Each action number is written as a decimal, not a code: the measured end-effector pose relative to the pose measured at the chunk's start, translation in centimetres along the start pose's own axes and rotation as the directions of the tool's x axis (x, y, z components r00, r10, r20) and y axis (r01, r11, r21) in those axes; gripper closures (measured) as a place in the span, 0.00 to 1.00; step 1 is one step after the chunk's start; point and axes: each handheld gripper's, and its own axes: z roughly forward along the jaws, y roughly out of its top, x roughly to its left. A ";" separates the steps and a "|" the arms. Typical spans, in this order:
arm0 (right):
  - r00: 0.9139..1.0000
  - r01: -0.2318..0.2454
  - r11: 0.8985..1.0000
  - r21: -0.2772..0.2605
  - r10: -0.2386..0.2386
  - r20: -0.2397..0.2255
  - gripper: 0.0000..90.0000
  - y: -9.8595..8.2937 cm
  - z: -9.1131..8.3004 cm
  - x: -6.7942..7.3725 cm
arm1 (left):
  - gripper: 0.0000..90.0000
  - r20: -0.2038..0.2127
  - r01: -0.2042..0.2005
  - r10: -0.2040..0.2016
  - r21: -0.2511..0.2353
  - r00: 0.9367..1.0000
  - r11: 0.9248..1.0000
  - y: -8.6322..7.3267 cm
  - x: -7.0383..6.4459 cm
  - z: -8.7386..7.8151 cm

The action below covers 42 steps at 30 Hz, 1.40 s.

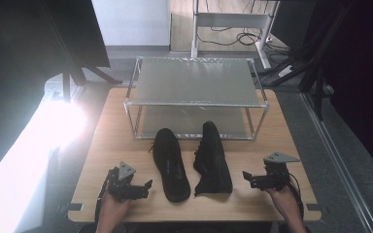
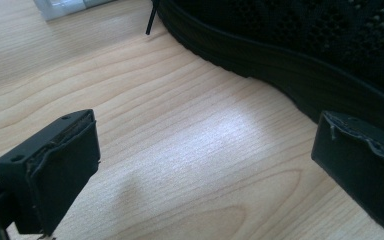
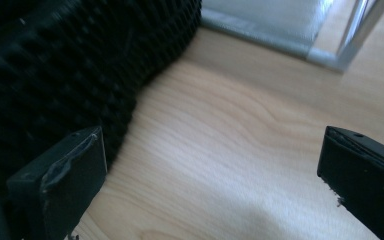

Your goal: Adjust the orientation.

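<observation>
My left gripper (image 1: 137, 188) sits at the table's near-left edge, jaws wide apart and empty. The left black shoe (image 1: 171, 164) lies just beside it at about two o'clock, long axis running roughly six to twelve toward the metal shoe rack (image 1: 194, 104). My right gripper (image 1: 252, 179), equally open and empty, has the right black shoe (image 1: 212, 160) at ten o'clock, on its side. Each gripper is nearest its own shoe.

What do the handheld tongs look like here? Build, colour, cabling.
Both are black. The left tongs and right tongs each carry a grey three-cornered plate on top and end in two blocky black jaws with worn, ragged pad edges, as the gripper views show. A black cable trails from each back along the hand. No sleeves in view; forearms bare.
</observation>
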 end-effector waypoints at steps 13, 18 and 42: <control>0.998 0.063 0.998 0.003 -0.063 -0.032 0.00 4.7 0.0 3.3 | 0.00 -0.004 0.001 -0.001 0.014 1.000 1.000 -0.1 0.2 0.1; 0.995 0.086 0.996 0.022 -0.084 -0.061 0.00 5.9 1.5 5.3 | 0.00 -0.008 -0.004 0.005 0.027 1.000 1.000 -0.1 0.1 0.2; 0.991 0.110 0.992 0.057 -0.106 -0.077 0.00 5.1 3.6 6.1 | 0.00 -0.015 -0.013 0.014 0.036 1.000 0.999 -0.1 0.0 0.2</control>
